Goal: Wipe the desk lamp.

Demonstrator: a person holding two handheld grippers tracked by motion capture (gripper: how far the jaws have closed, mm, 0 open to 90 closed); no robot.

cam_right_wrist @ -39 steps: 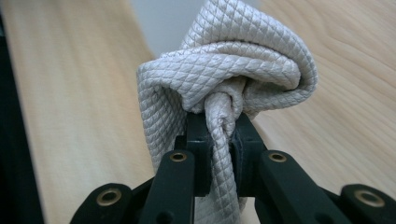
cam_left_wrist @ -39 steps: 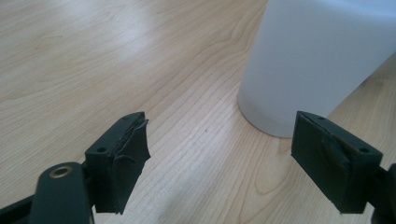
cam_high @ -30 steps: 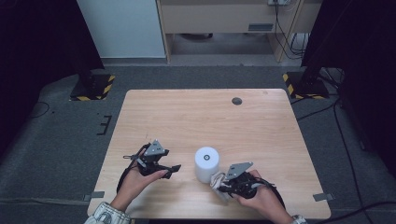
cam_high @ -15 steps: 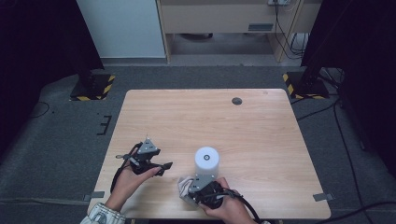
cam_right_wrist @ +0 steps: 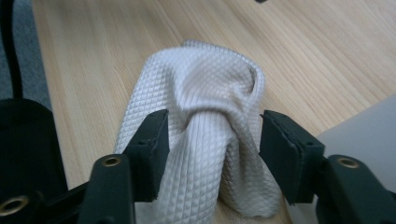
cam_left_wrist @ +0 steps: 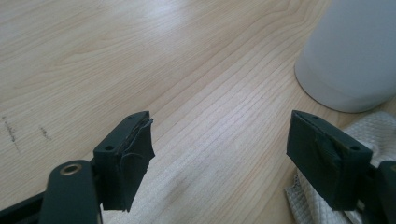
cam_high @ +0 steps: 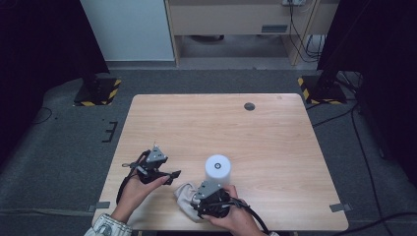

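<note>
The white cloth (cam_right_wrist: 205, 135) lies bunched on the counter (cam_high: 275, 142), its raised fold running straight out between the right gripper (cam_right_wrist: 212, 154) jaws, which clamp it. The left gripper (cam_left_wrist: 224, 158), jaws apart, points toward the white cylinder (cam_high: 217, 169) beside it.

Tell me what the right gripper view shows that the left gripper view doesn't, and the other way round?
Right gripper view alone: the right gripper with its jaws around a bunched fold of the cloth, whose diamond weave shows close up; a strip of grey floor at the left edge.

Left gripper view alone: the left gripper, jaws wide apart over bare wood with nothing between them.

Both: the wooden table, the white cylinder and the cloth.
</note>
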